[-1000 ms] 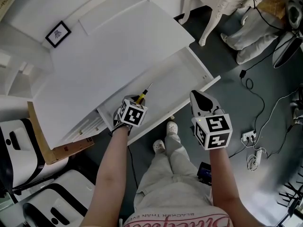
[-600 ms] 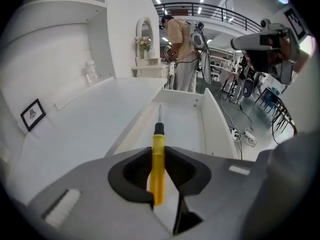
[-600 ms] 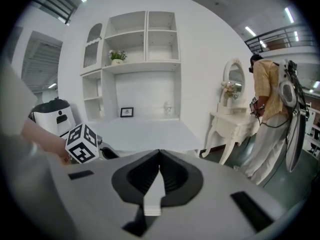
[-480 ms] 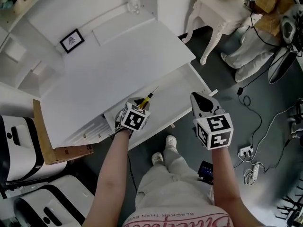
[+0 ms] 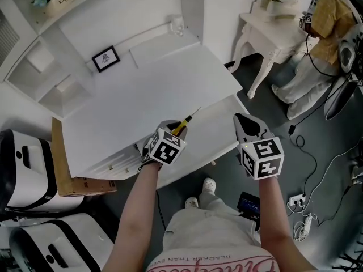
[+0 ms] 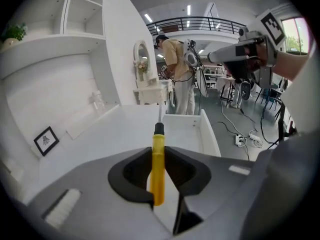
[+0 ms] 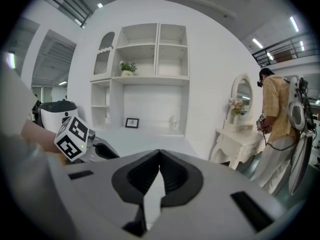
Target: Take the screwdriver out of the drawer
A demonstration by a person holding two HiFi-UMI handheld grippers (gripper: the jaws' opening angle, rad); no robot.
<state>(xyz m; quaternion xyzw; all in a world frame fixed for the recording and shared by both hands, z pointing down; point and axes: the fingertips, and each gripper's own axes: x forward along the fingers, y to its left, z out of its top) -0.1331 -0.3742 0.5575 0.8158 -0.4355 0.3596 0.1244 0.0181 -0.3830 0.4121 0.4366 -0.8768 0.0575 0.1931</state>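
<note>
Gripping the screwdriver point(image 5: 186, 121) by its yellow handle in the left claw point(image 6: 159, 151), shaft pointing straight ahead past the fingertips, with the open drawer point(image 6: 185, 131) ahead and below. Closed on nothing at the right claw point(image 7: 159, 156), up and to the right of the left one. Likely light and stiff, with a smooth round handle apt to roll or slip between pads; best taken mid-handle, squarely, never by the thin shaft. Probably ready for setting on the white table point(image 5: 142, 95) ahead-left.
</note>
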